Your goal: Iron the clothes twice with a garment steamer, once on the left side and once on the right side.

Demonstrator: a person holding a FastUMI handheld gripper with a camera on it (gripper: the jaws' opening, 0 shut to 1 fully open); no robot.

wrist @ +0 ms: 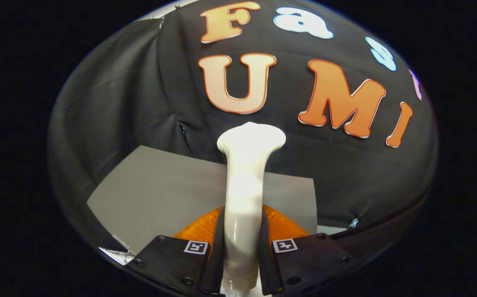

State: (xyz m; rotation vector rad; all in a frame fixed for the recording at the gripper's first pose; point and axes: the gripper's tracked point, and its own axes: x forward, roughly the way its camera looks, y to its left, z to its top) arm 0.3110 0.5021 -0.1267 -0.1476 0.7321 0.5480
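Observation:
A white garment steamer (244,185) stands upright between my fingers, its handle rising from the jaws and its wide head flaring at the top in front of the booth's black wall. My gripper (242,247) is shut on the steamer's handle, both fingers pressing its sides. Behind the steamer lies a flat grey cloth (156,194), spread out beyond the fingers to the left and right of the handle. Whether this grey cloth is the garment I cannot tell.
The black cloth wall (131,95) closes the scene behind and on both sides. A pale strip of surface (331,229) shows past the grey cloth's right edge, and a white scrap (116,253) lies by the left finger.

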